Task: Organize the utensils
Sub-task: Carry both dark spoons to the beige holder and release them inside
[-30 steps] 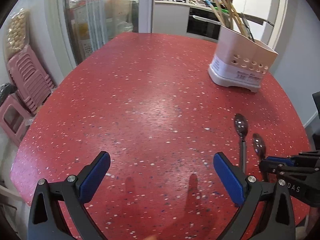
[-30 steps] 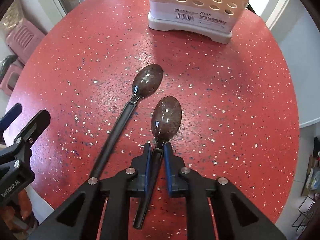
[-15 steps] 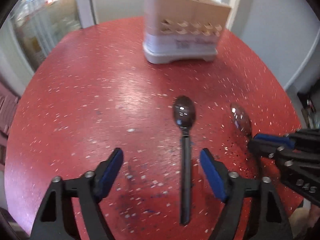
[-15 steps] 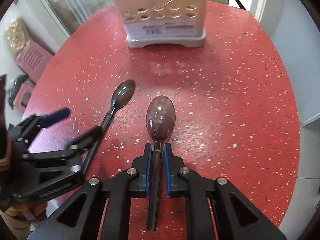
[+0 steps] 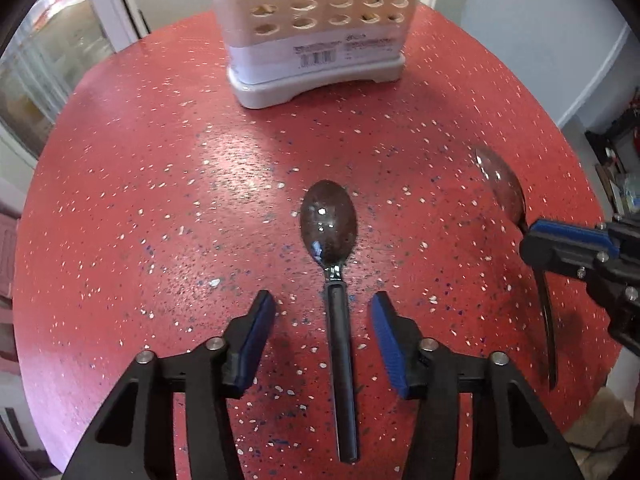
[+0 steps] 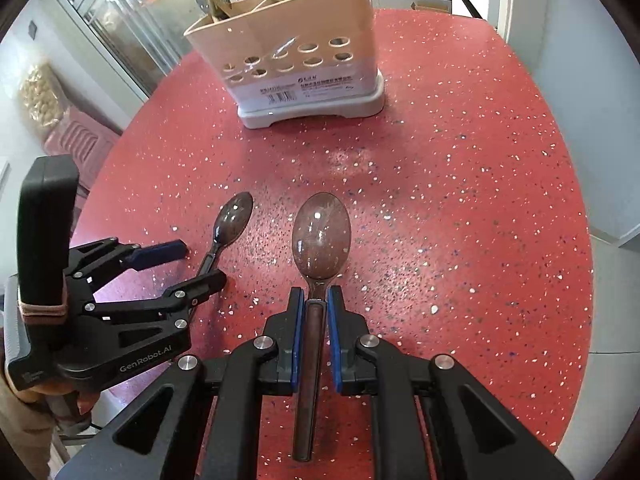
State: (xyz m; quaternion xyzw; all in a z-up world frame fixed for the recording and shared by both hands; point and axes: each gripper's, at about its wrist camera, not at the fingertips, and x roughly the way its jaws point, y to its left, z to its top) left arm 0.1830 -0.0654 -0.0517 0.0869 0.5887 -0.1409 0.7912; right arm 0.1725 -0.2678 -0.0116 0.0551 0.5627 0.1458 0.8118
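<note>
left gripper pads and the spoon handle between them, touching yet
Apart. The left wrist view shows red table either side of the spoon handle; the left gripper is closing.

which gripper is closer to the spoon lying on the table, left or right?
Left. The left gripper straddles the lying spoon's handle, jaws closing, pads not yet touching. The right gripper sits off to the side, shut on the other spoon.

**Open tabletop ahead, caddy blocking the far edge**

Bare red table (image 5: 160, 220) is lying open between both grippers and the utensil caddy (image 6: 304, 76), which is standing as the only upright obstacle. One spoon (image 5: 334, 280) is lying flat between the closing left gripper (image 5: 322, 336) pads.
</note>
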